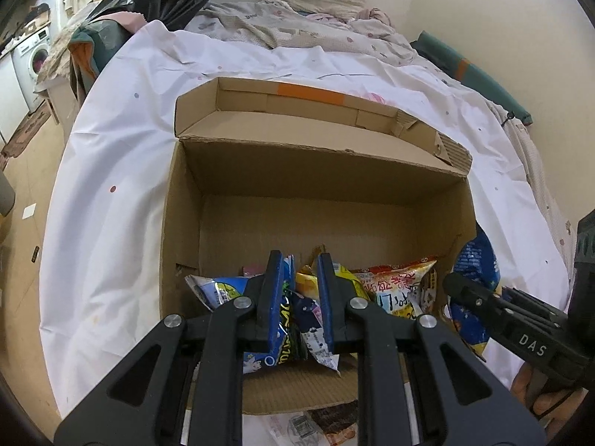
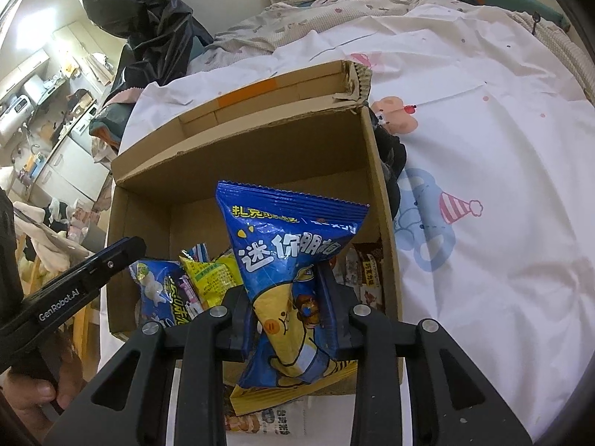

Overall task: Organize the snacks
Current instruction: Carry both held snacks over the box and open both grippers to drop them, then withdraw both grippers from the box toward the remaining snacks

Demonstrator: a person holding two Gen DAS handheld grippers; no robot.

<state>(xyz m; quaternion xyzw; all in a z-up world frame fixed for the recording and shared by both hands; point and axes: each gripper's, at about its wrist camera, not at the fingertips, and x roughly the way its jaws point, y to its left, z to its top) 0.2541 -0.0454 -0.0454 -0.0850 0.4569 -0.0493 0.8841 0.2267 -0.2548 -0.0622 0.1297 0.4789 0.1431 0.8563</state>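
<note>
Snacks are being gathered into the cardboard box (image 1: 186,200) on the white bedsheet (image 1: 111,156), so both tongs are held over its near end. The left gripper (image 1: 297,260) is pressed tight on a dark blue packet (image 1: 284,319), crumpled, just above packets already inside. The right gripper (image 2: 284,282) is pinching a blue and yellow bag (image 2: 290,260), puffy and glossy, upright over the box's right side, likely about to be dropped.

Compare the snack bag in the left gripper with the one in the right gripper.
The left gripper pinches a thin, crumpled dark blue packet low inside the cardboard box. The right gripper holds a puffed blue and yellow bag, upright above the box. Both bags are blue.
</note>
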